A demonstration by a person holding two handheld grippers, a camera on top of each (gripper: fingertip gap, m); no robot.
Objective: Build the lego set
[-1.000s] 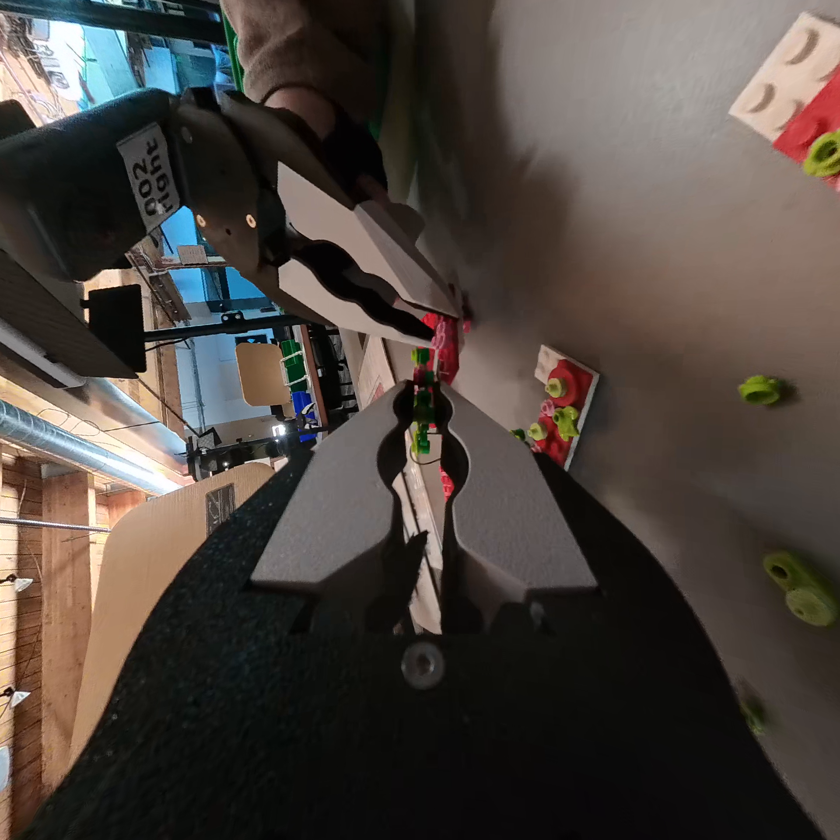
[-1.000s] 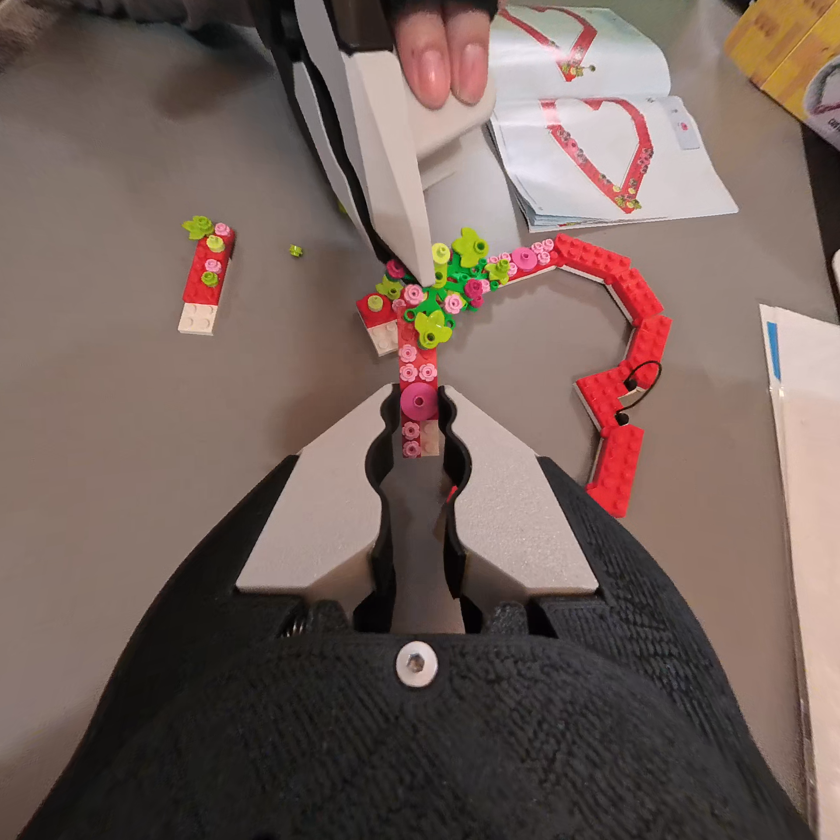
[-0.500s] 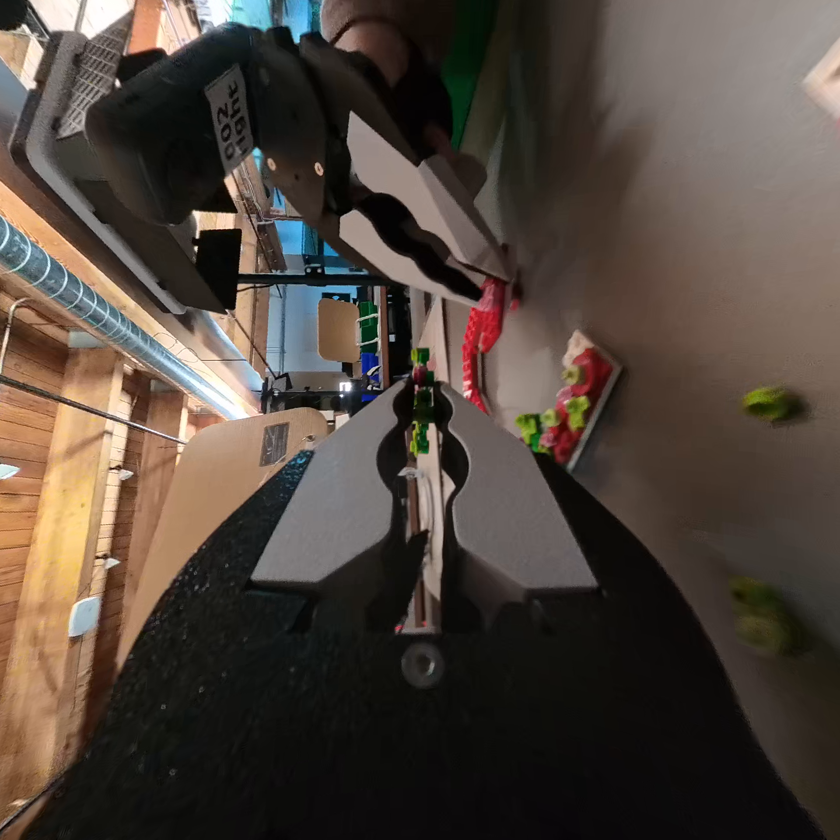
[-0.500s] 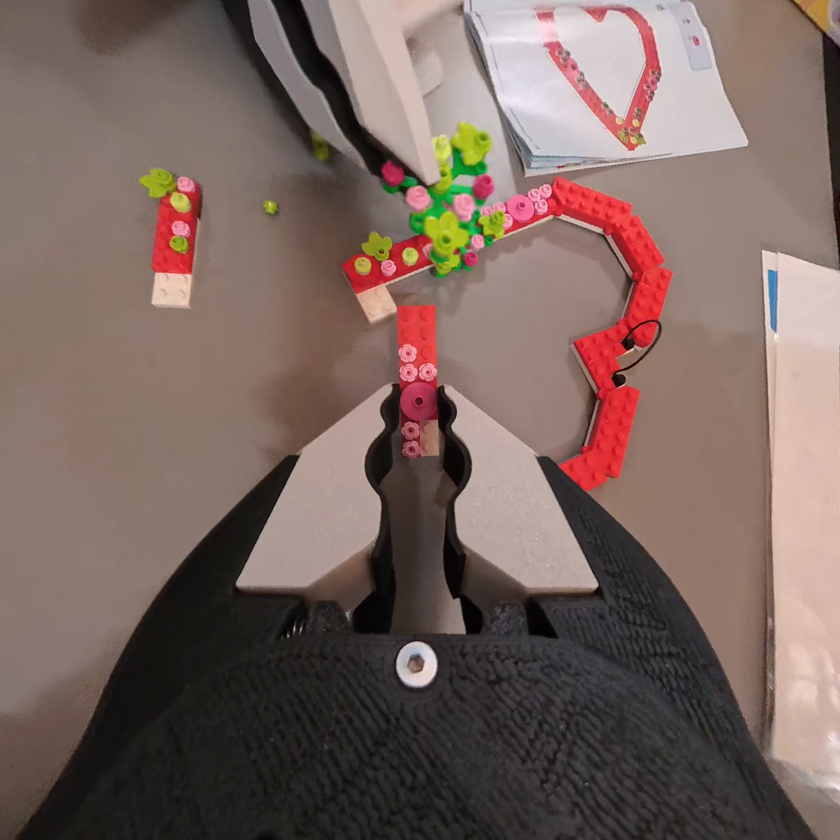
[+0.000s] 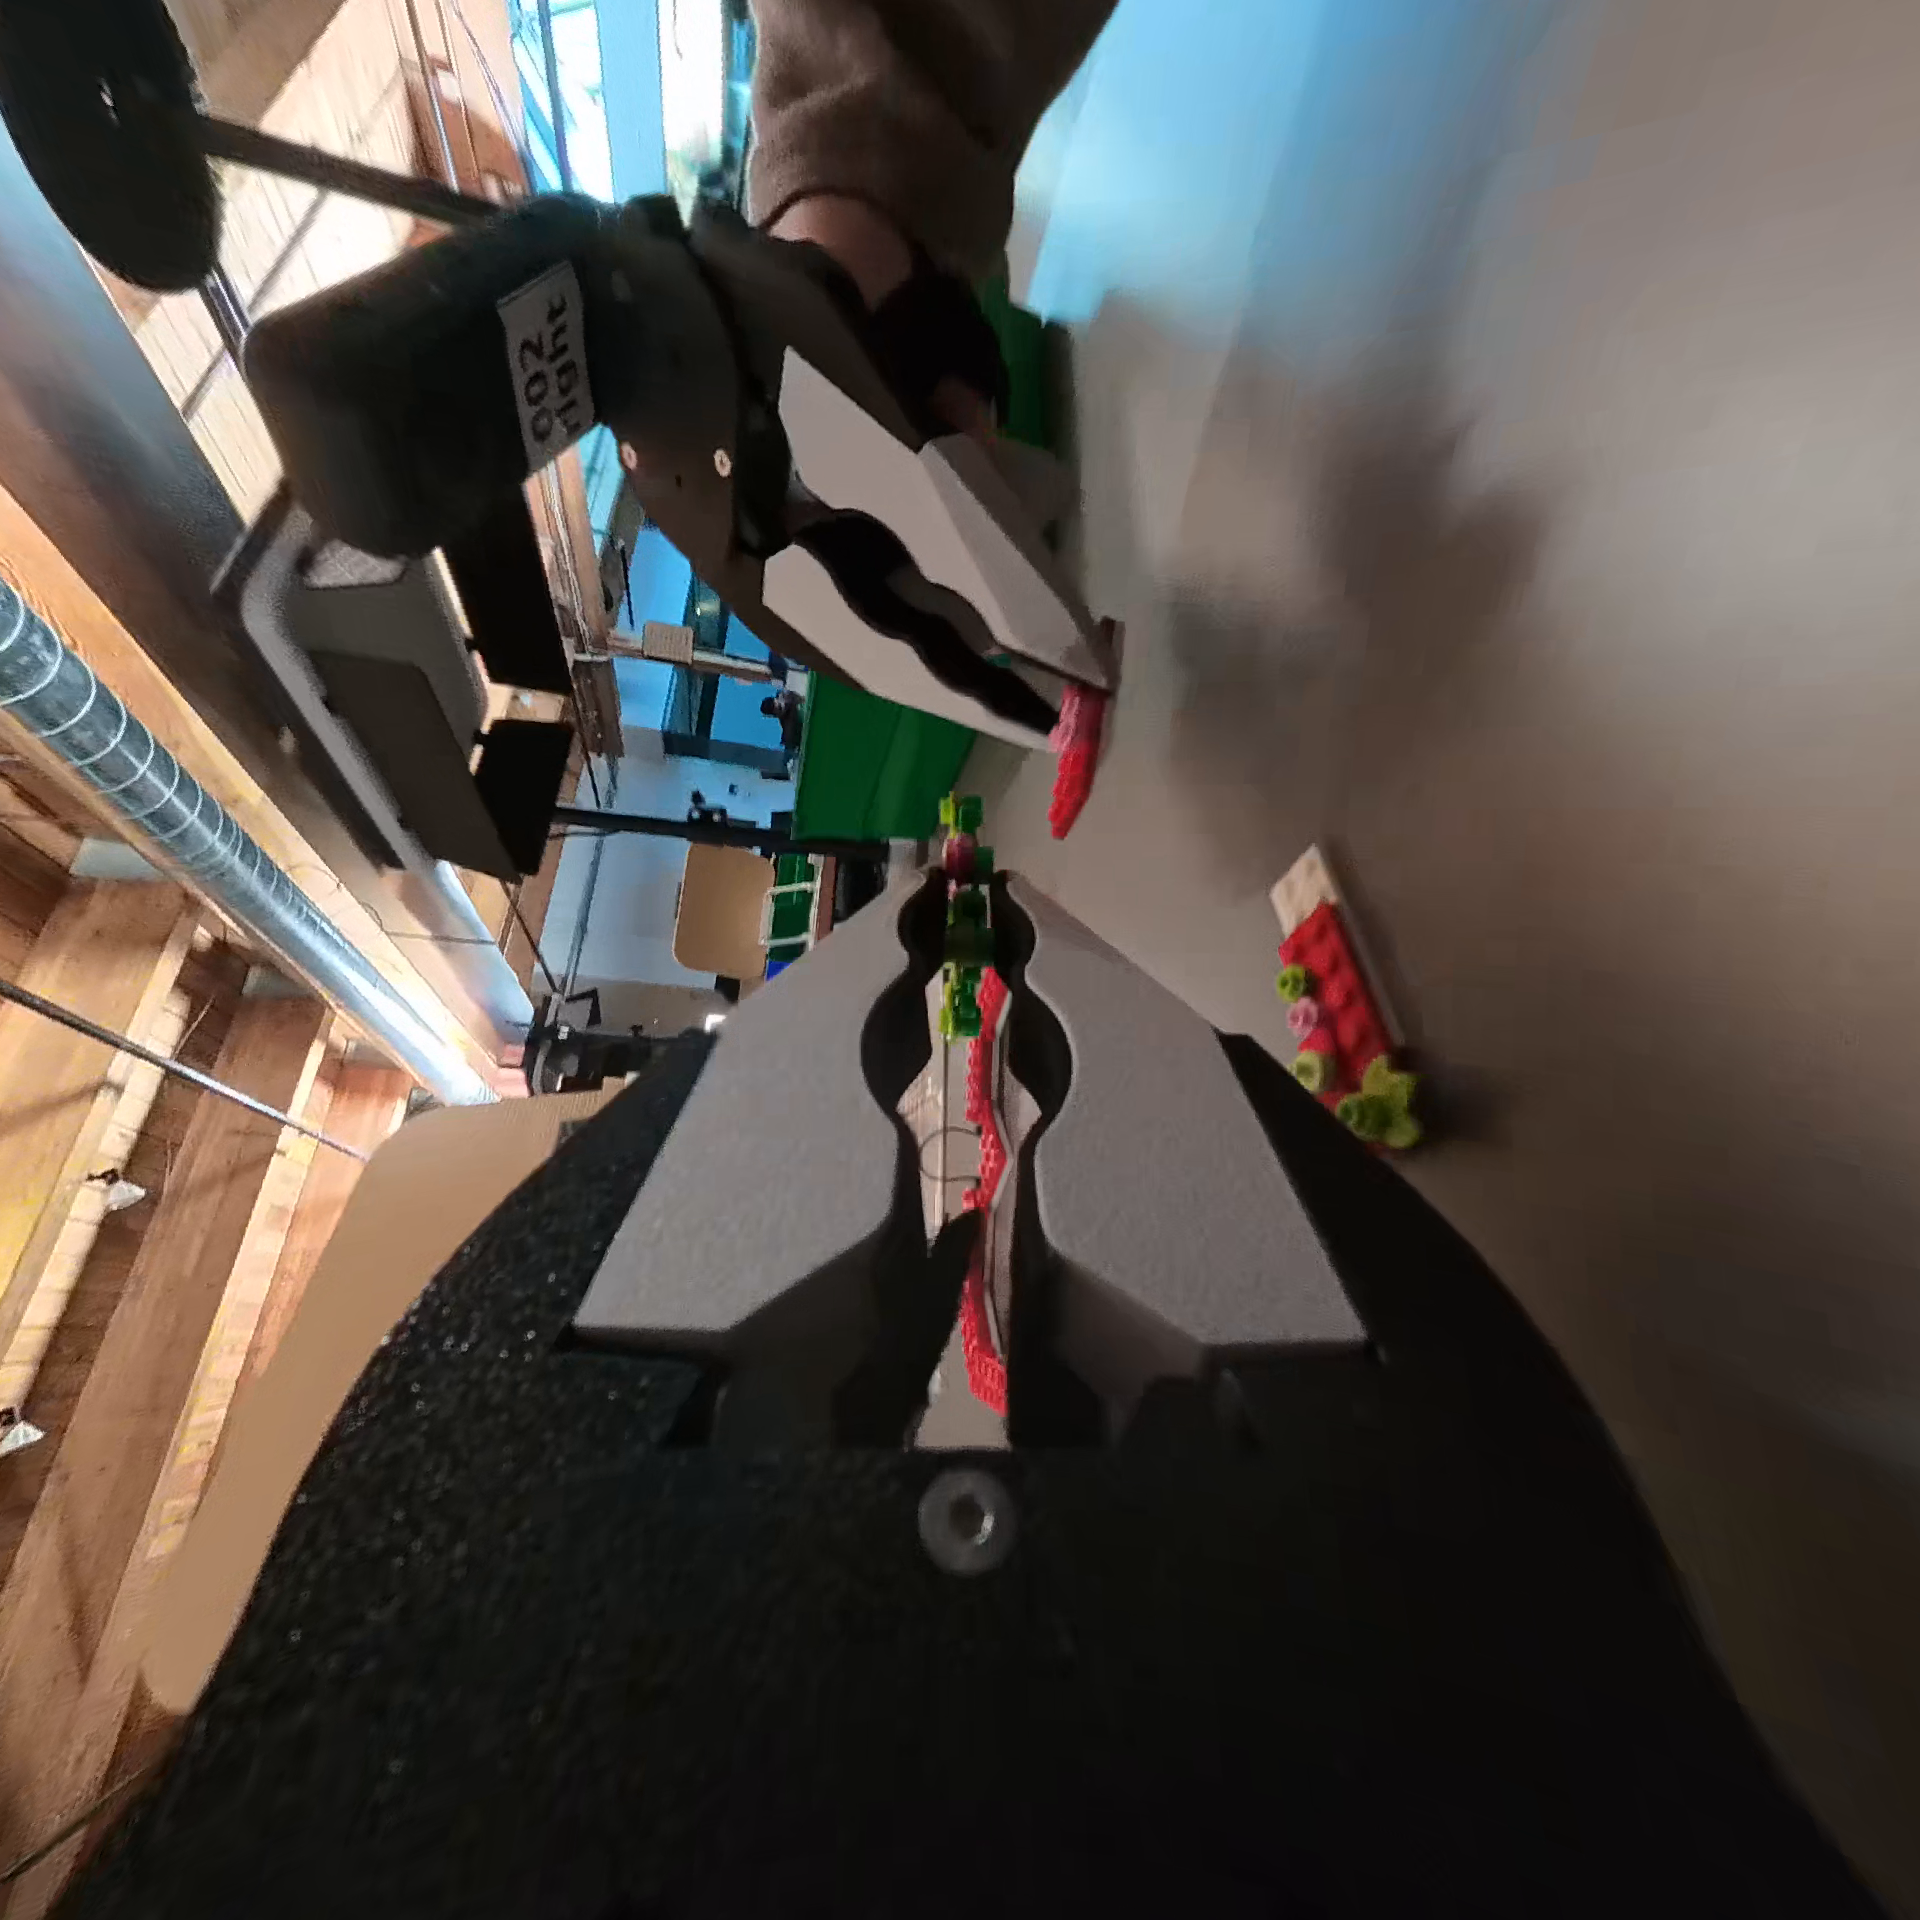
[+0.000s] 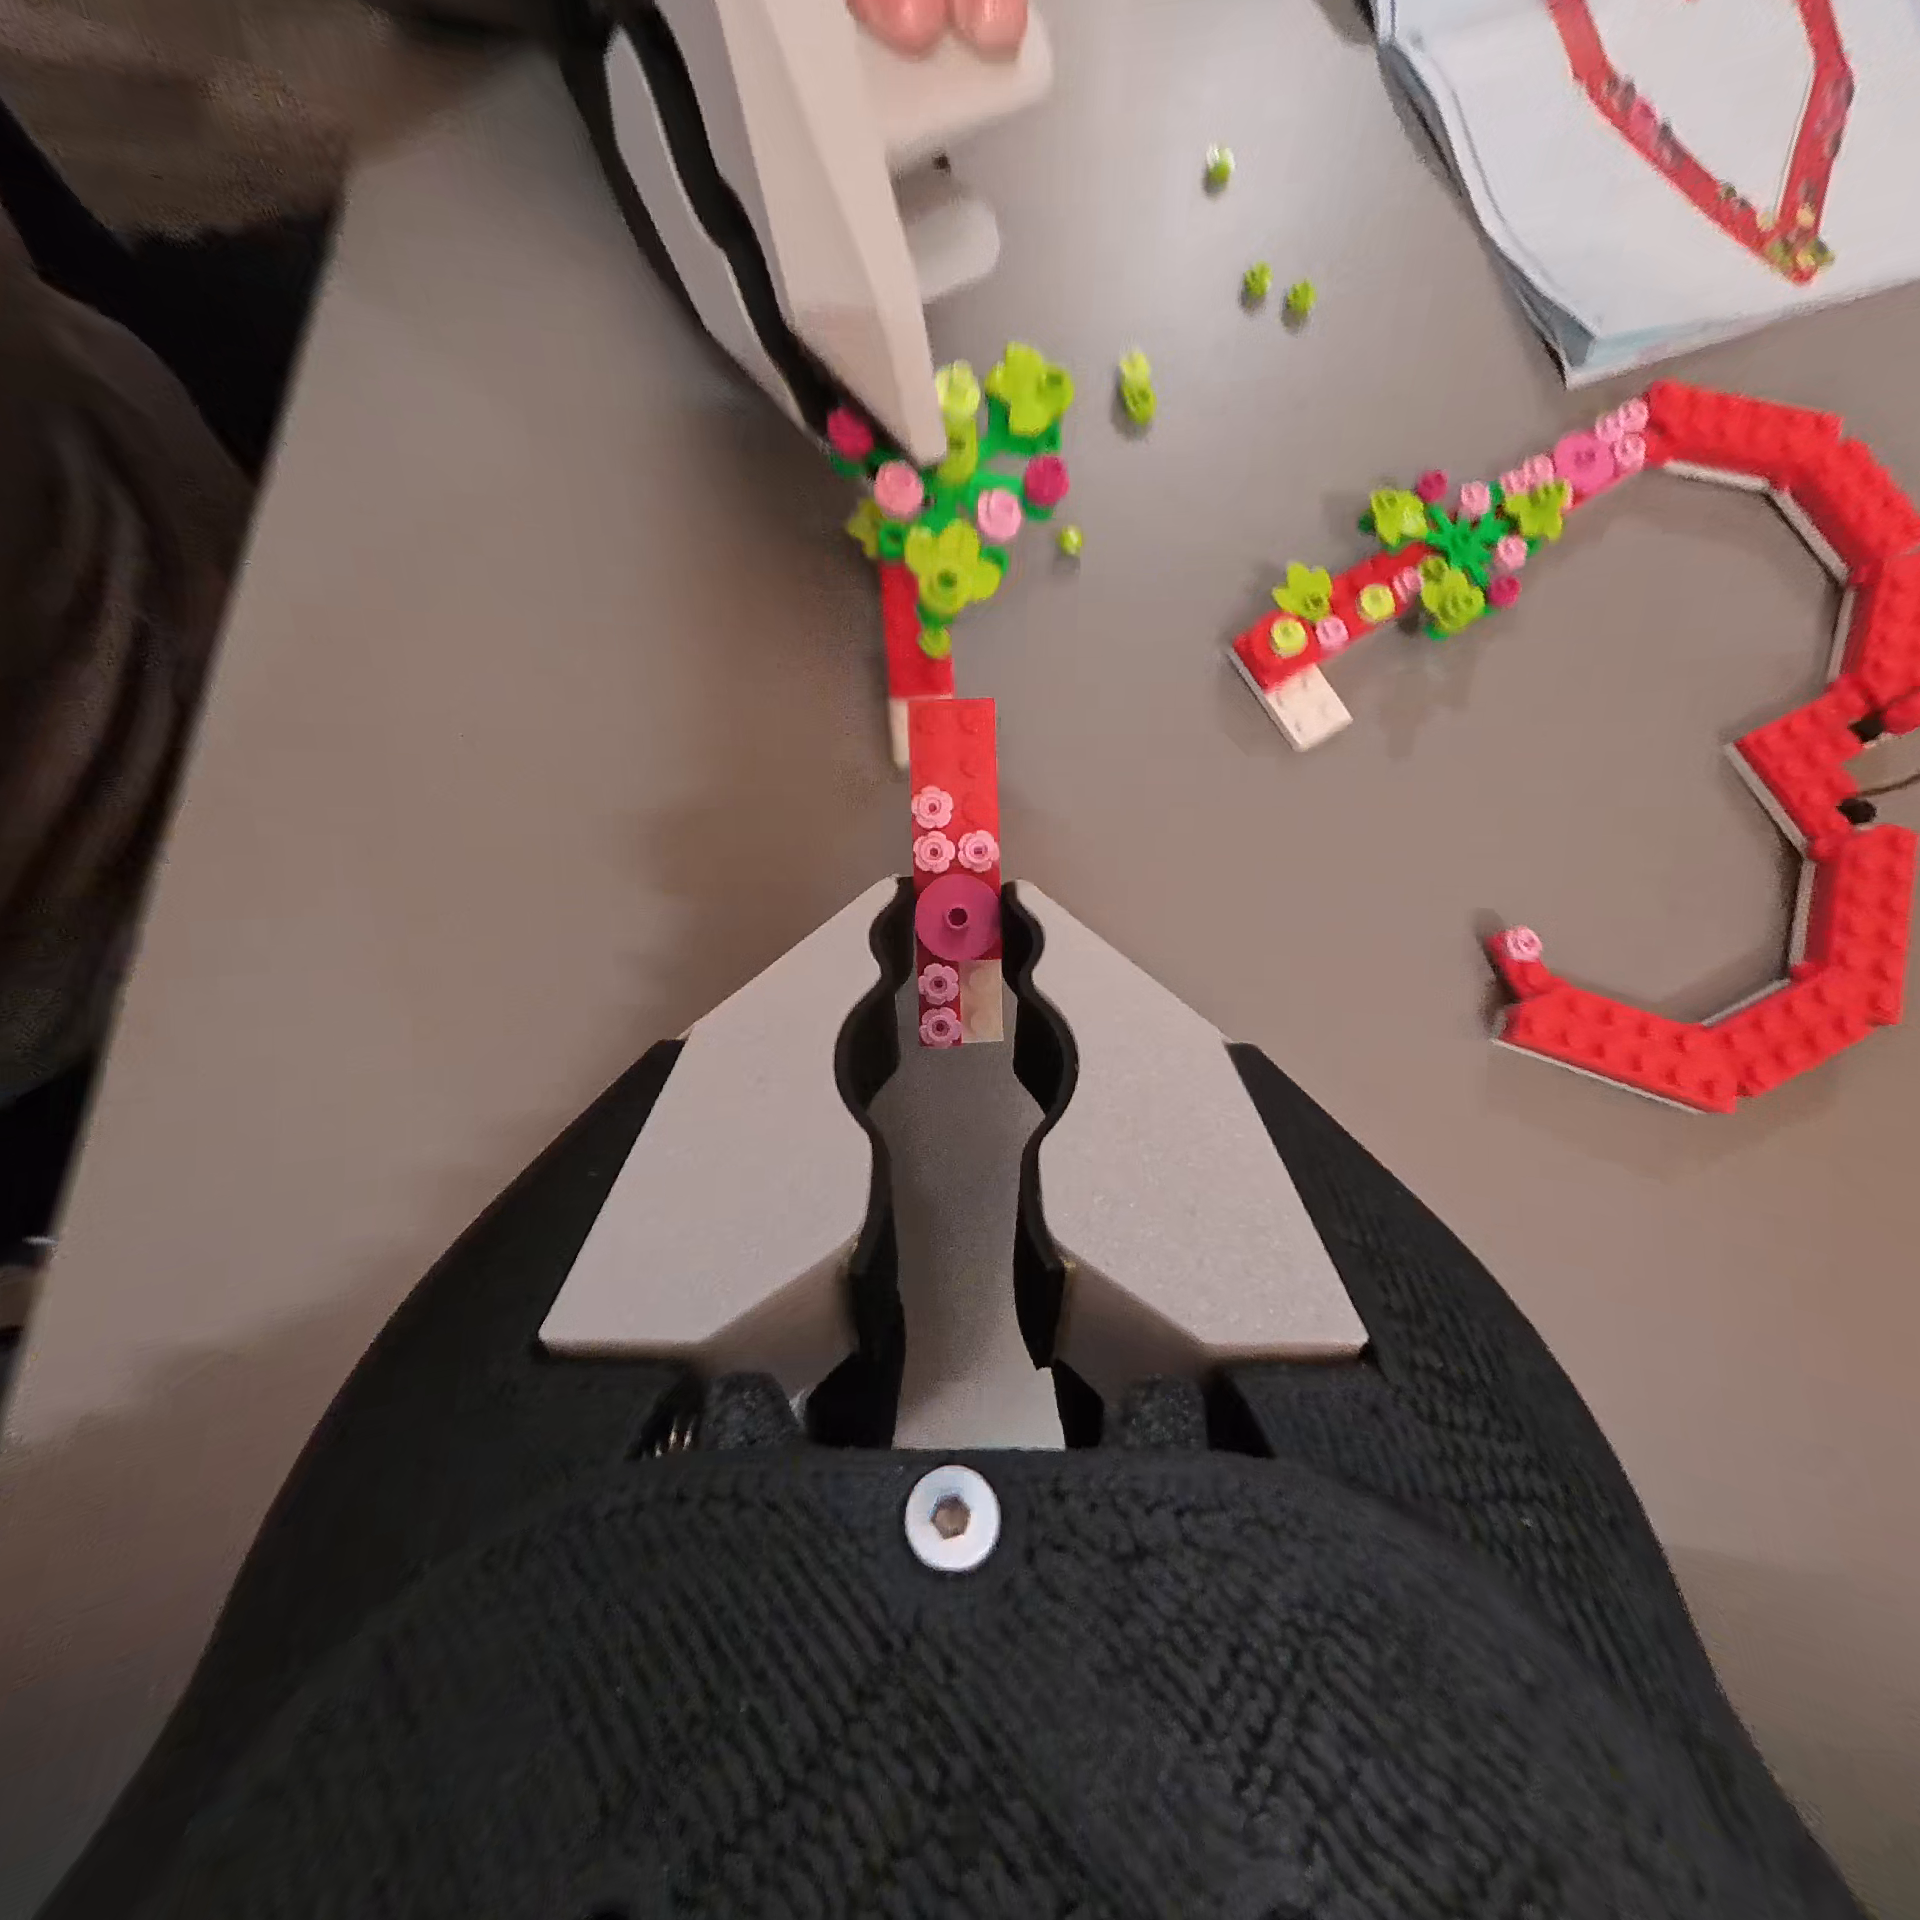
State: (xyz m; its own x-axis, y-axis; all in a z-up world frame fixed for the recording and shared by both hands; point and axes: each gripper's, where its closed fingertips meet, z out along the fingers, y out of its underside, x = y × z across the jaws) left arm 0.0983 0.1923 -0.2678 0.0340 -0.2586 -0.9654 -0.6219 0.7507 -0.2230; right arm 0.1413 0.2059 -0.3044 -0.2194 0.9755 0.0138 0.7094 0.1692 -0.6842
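In the right wrist view my right gripper (image 6: 956, 906) is shut on a red plate strip (image 6: 954, 769) with pink flowers, held above the grey table (image 6: 520, 831). My left gripper (image 6: 914, 436) comes in from the top, shut on a green cluster (image 6: 961, 499) of lime leaves and pink flowers. A short red strip (image 6: 914, 665) with a white end lies just beyond my strip. The red heart frame (image 6: 1818, 831) lies at the right. In the left wrist view my left gripper (image 5: 964, 894) grips the cluster (image 5: 961, 935); the right gripper (image 5: 1081, 675) and short strip (image 5: 1340, 997) show beyond.
An open instruction booklet (image 6: 1662, 156) lies at the back right. Several loose lime pieces (image 6: 1273, 286) are scattered behind the cluster. The table edge (image 6: 312, 416) runs close on the left, with a person's sleeve (image 5: 883, 125) behind the right gripper.
The red strip and the flower cluster came away from the heart frame. Both grippers carried them left, to the short strip near the table edge.
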